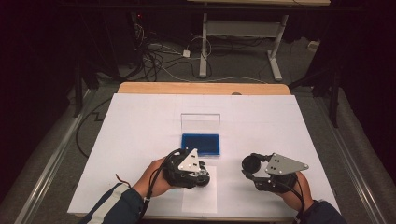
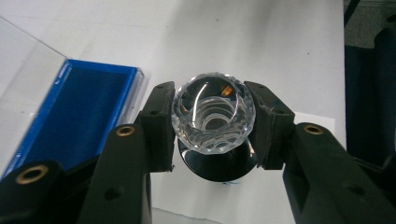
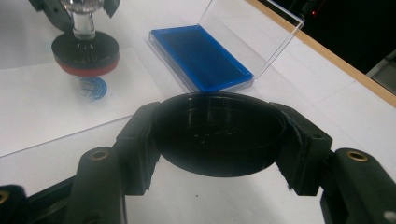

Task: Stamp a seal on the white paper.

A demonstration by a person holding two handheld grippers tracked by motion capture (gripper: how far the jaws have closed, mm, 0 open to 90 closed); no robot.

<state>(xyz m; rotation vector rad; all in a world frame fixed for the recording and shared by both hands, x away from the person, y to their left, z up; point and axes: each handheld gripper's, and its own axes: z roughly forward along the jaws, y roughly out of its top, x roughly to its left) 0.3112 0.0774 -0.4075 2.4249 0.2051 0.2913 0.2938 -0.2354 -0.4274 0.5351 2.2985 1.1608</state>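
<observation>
Over the sheet of paper (image 1: 200,191) near the table's front edge, the left gripper (image 2: 214,122) has its jaws clamped on the faceted crystal knob of a stamp (image 2: 214,116), whose black base with a red underside hangs just above a fresh blue round print (image 3: 92,87). Beside it lies the open blue ink pad (image 1: 201,144), clear lid upright. The right gripper (image 3: 219,135) pinches the stamp's black round cap (image 3: 219,130), held off to the side. Stamping looks done; I'd judge the next move calls for bringing base and cap together squarely, keeping the inked face off the paper
</observation>
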